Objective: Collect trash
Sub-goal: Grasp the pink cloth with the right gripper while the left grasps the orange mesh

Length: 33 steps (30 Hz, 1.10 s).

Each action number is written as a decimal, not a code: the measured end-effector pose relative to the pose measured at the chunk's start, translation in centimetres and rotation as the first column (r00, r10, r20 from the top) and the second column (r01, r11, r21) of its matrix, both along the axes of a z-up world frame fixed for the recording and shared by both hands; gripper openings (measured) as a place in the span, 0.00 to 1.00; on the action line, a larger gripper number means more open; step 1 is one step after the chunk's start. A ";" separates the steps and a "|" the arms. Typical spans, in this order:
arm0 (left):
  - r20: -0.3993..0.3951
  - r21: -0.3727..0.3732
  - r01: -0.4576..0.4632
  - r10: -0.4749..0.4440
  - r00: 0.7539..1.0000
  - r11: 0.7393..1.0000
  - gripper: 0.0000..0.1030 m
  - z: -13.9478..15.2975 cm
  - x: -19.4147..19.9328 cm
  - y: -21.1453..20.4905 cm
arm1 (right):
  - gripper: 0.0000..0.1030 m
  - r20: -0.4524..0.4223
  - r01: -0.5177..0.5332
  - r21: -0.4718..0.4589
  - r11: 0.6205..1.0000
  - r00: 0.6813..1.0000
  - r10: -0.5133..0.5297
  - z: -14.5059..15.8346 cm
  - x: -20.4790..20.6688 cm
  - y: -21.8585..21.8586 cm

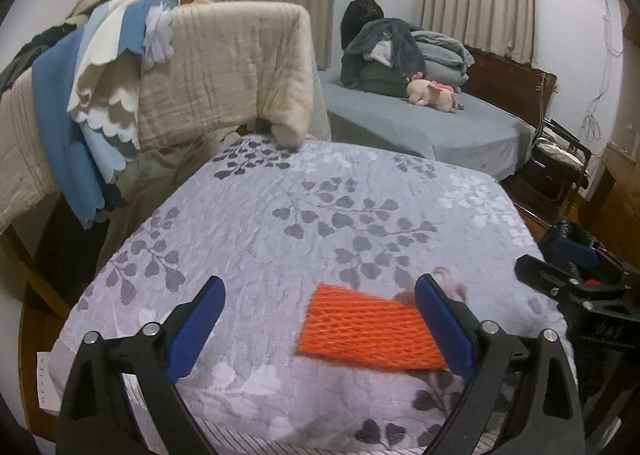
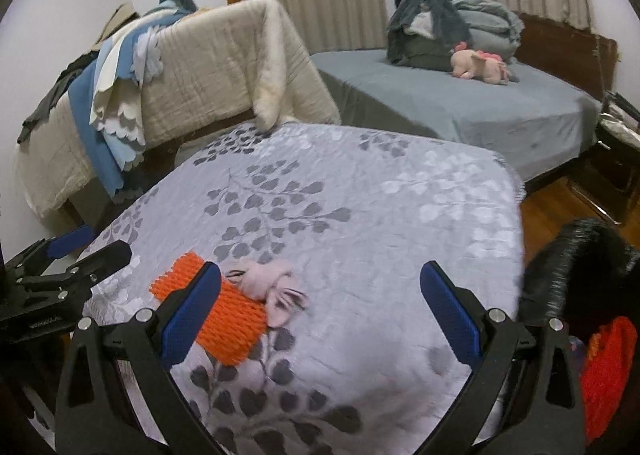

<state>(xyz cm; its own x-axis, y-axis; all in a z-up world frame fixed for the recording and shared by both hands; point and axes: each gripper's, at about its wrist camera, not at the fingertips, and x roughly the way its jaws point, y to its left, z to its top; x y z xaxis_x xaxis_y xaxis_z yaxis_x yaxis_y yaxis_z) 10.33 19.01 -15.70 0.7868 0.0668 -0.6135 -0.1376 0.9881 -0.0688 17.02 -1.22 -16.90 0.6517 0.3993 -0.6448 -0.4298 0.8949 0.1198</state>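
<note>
Both grippers, left [image 1: 320, 323] and right [image 2: 326, 305], hang spread wide over the leaf-print cover [image 2: 340, 191], gripping nothing. An orange net [image 1: 368, 331] lies flat on the cover near its front edge, with a crumpled pink tissue [image 2: 270, 285] touching it. Beyond stands a grey bed [image 2: 460, 111].
</note>
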 end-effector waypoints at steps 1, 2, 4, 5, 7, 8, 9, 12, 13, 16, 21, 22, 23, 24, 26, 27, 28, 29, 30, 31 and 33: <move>-0.004 -0.003 -0.004 0.004 1.000 1.000 0.91 -0.2 0.2 0.4 | 0.94 -0.007 -0.011 -0.002 1.000 1.000 0.011 -0.3 0.3 0.8; -0.008 -0.006 -0.008 0.008 1.000 1.000 0.91 -0.3 0.4 0.8 | 0.94 -0.012 -0.021 -0.005 1.000 1.000 0.021 -0.7 0.6 1.5; -0.012 -0.007 -0.014 0.014 1.000 1.000 0.91 -0.6 0.6 1.4 | 0.94 -0.022 -0.034 -0.012 0.999 0.999 0.034 -1.2 1.0 2.7; -0.014 -0.006 -0.017 0.017 1.000 1.000 0.91 -0.7 0.7 1.7 | 0.94 -0.031 -0.040 -0.015 0.999 0.999 0.040 -1.6 1.3 3.3; -0.017 -0.004 -0.022 0.021 1.000 1.000 0.91 -1.0 0.9 2.3 | 0.94 -0.043 -0.047 -0.020 0.999 0.998 0.047 -2.2 1.7 4.1; -0.019 -0.004 -0.025 0.024 1.000 1.000 0.91 -1.0 1.0 2.5 | 0.94 -0.049 -0.051 -0.025 0.998 0.998 0.050 -2.6 2.0 4.5; -0.021 -0.007 -0.030 0.030 0.999 1.000 0.91 -1.2 1.1 2.9 | 0.94 -0.054 -0.053 -0.028 0.998 0.997 0.051 -2.8 2.1 4.6; -0.026 -0.016 -0.039 0.039 0.999 0.999 0.91 -1.4 1.3 3.4 | 0.92 -0.072 -0.059 -0.030 0.998 0.996 0.056 -3.5 2.5 5.0; -0.027 -0.019 -0.040 0.040 0.999 0.999 0.91 -1.5 1.4 3.5 | 0.87 -0.082 -0.063 -0.031 0.998 0.995 0.060 -3.8 2.7 5.0; -0.033 -0.019 -0.037 0.036 0.999 0.999 0.91 -1.8 1.7 3.6 | 0.73 -0.117 -0.079 -0.026 0.997 0.990 0.075 -4.5 3.1 5.1; -0.041 -0.025 -0.029 0.028 0.999 0.999 0.91 -2.1 1.9 3.4 | 0.48 -0.150 -0.113 -0.012 0.994 0.982 0.110 -4.8 3.0 5.2; -0.044 -0.026 -0.026 0.025 0.999 0.999 0.91 -2.1 2.0 3.2 | 0.45 -0.150 -0.115 -0.008 0.993 0.982 0.112 -4.7 2.9 5.0; -0.046 -0.027 -0.024 0.023 0.999 0.999 0.91 -2.2 2.0 3.1 | 0.44 -0.150 -0.115 -0.002 0.993 0.982 0.114 -4.5 2.8 4.9; -0.049 -0.029 -0.020 0.019 0.999 0.999 0.91 -2.3 2.1 2.9 | 0.44 -0.148 -0.112 0.003 0.994 0.983 0.111 -4.3 2.7 4.6; -0.056 -0.031 -0.012 0.011 0.998 0.999 0.91 -2.5 2.1 2.6 | 0.44 -0.135 -0.098 0.006 0.995 0.986 0.098 -3.8 2.5 3.9; -0.061 -0.034 -0.006 0.004 0.998 0.999 0.91 -2.6 2.2 2.3 | 0.44 -0.132 -0.092 0.006 0.996 0.987 0.092 -3.6 2.5 3.5; -0.064 -0.036 -0.001 -0.002 0.998 0.999 0.91 -2.7 2.2 2.1 | 0.44 -0.127 -0.080 0.007 0.997 0.989 0.080 -3.2 2.5 2.9; -0.067 -0.038 0.003 -0.006 0.998 0.999 0.91 -2.8 2.3 1.9 | 0.44 -0.123 -0.071 0.007 0.997 0.990 0.072 -3.0 2.5 2.4; -0.072 -0.039 0.009 -0.011 0.997 0.999 0.91 -3.0 2.3 1.5 | 0.44 -0.117 -0.061 0.006 0.998 0.991 0.061 -2.8 2.5 1.8; -0.076 -0.042 0.013 -0.016 0.997 0.999 0.91 -3.2 2.4 1.2 | 0.44 -0.113 -0.052 0.005 0.999 0.992 0.053 -2.6 2.6 1.2; -0.089 -0.046 0.022 -0.026 0.996 0.999 0.91 -3.6 2.6 0.7 | 0.44 -0.104 -0.033 0.002 0.999 0.994 0.033 -2.2 2.5 0.1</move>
<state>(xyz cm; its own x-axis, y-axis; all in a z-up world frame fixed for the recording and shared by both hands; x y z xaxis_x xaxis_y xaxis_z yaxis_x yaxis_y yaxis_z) 12.95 19.66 -19.34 0.7300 0.0196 -0.6832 -0.1215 0.9874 -0.1015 19.53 -1.13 -19.10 0.5677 0.4201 -0.7080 -0.4445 0.8803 0.1658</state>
